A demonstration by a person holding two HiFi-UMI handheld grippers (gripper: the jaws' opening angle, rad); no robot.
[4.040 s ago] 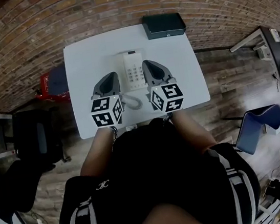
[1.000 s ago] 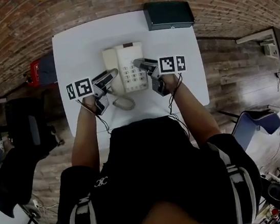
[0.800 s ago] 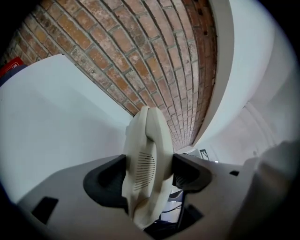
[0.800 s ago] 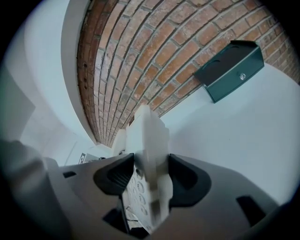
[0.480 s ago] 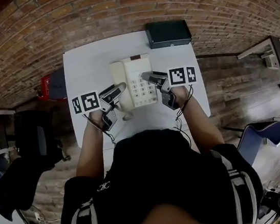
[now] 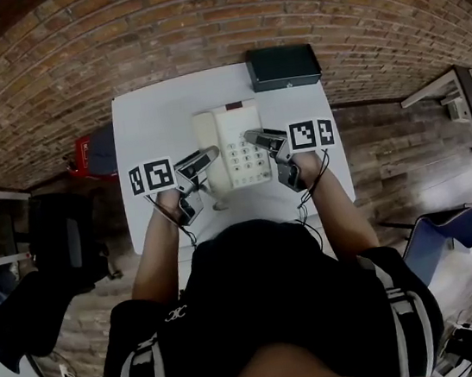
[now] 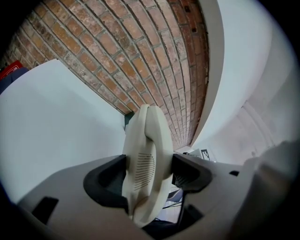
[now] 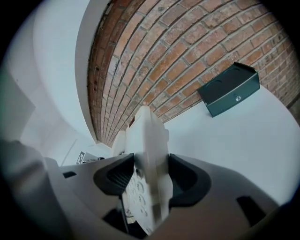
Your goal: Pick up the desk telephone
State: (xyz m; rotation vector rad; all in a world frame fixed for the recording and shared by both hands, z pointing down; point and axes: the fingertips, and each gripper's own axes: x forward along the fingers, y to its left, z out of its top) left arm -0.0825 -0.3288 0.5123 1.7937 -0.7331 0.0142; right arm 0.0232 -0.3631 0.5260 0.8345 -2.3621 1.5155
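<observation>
desk telephone (image 6: 229, 137) higher; long axis seemingly front-to-back

I'm seeing a black top (image 6: 270, 309), its short sleeves (image 6: 131, 372) banded in white stripes. The left tongs (image 6: 207, 156) and right tongs (image 6: 251, 137) are grey with black pads (image 7: 192, 171); each carries a white cube (image 6: 151, 176) of black square markers, with thin black cables (image 6: 187, 230) at the wrists.

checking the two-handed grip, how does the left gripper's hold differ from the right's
The left gripper is shut on the desk telephone at its rounded handset, by the slotted grille; the right gripper is shut on the squared keypad side. The left gripper comes from the head view's left, the right gripper from its right. Both clamp one phone.
</observation>
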